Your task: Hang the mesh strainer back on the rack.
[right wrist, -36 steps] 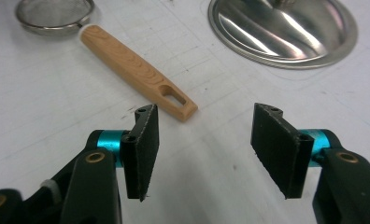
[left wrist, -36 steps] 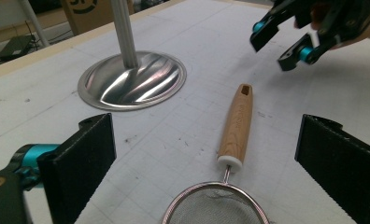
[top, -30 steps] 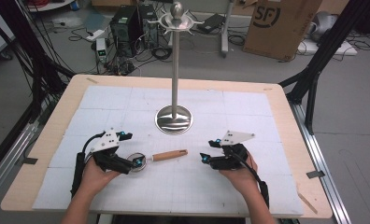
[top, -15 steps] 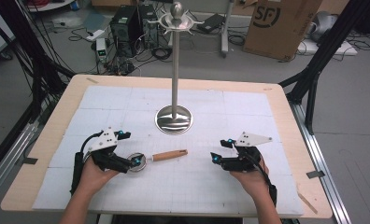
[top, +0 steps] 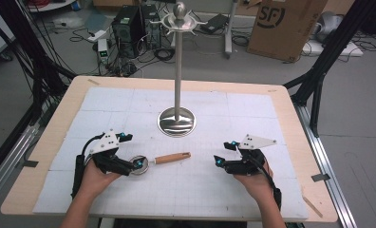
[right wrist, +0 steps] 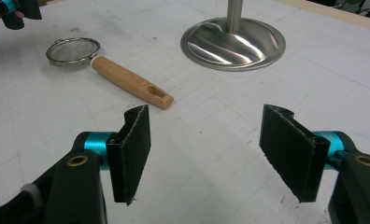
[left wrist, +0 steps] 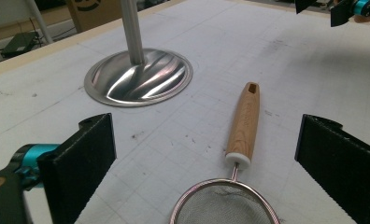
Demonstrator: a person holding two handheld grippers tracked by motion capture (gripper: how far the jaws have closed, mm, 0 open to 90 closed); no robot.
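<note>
**Left gripper view: strainer bowl framed between wide jaws**

Left gripper view puts the small mesh strainer (left wrist: 230, 205) right at the bottom of the frame, its round bowl sitting between the two black jaws, which stand wide apart and grip nothing. The wooden handle (left wrist: 245, 123) runs away from the camera toward the middle of the table, with a hanging slot at its far end. That placement suggests the left gripper (top: 137, 165) is lined up on the bowl end so the handle stays free.

From the high view, the strainer lies flat on the white gridded mat (top: 195, 190), in front of the steel stand (top: 177, 71) and a little to its left, apart from its domed base. The stand's top carries a ring of hooks, so the slot in the handle looks meant for hanging there; that is a judgement, not something under way.

The right gripper (top: 218, 160) rests low on the mat, well apart from the handle tip, its jaws also spread and empty in the right gripper view. It points toward the handle's slotted end, which probably leaves it ready to take that end or steady it while the left side lifts
</note>
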